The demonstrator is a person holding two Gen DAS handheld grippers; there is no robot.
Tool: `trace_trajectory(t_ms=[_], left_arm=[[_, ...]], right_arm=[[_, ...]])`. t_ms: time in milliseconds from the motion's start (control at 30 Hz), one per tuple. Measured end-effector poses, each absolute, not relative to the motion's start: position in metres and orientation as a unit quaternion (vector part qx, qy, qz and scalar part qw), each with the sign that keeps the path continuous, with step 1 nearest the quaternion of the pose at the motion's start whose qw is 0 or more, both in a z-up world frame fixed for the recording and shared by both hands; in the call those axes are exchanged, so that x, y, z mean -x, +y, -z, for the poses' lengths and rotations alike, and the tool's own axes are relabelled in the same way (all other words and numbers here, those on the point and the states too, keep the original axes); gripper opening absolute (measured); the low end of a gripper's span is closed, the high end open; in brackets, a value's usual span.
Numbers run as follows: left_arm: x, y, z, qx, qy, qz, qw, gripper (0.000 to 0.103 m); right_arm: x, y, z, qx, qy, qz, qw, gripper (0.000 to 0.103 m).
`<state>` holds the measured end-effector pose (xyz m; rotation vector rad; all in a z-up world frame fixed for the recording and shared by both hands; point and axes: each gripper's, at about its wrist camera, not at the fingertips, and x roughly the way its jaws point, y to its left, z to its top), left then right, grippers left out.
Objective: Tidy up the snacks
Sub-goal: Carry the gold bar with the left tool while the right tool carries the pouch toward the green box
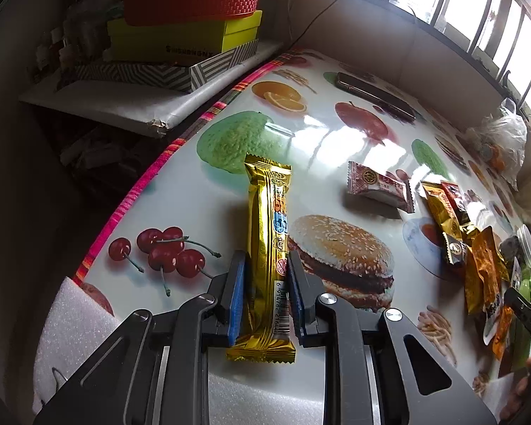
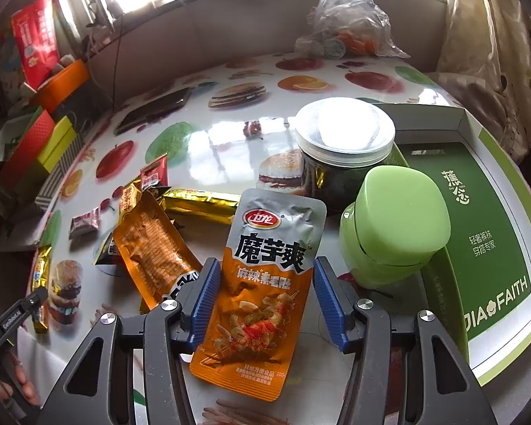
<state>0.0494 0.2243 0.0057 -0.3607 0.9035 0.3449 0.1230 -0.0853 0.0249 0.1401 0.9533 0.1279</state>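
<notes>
Left wrist view: the left gripper [image 1: 265, 265] is clenched on the gold bar [image 1: 267, 248], both blue pads pressed to its sides near the barcode end. The bar lies on the table [image 1: 336, 134] and runs toward 12 o'clock. A red packet [image 1: 380, 186] sits at 2 o'clock, a heap of orange and gold packets [image 1: 478, 265] at 3 o'clock.

Right wrist view: the right gripper [image 2: 262, 276] straddles the silver-orange pouch [image 2: 262, 283], which lies flat on the table. The left pad meets the pouch edge; the right pad stands just clear. A green container [image 2: 396, 223] is at 2 o'clock, a jar [image 2: 343, 156] at 1 o'clock, and an orange packet [image 2: 152, 248] at 9 o'clock.
</notes>
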Motion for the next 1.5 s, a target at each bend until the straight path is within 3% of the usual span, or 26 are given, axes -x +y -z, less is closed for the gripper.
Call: trace_trajectory(t_ms=[1500], left_arm=[[-0.041, 0.053, -0.091, 0.088, 0.373, 0.039, 0.923, 0.024]], right_arm=[[-0.076, -0.152, -0.097, -0.105, 0.381, -0.096, 0.913, 0.052]])
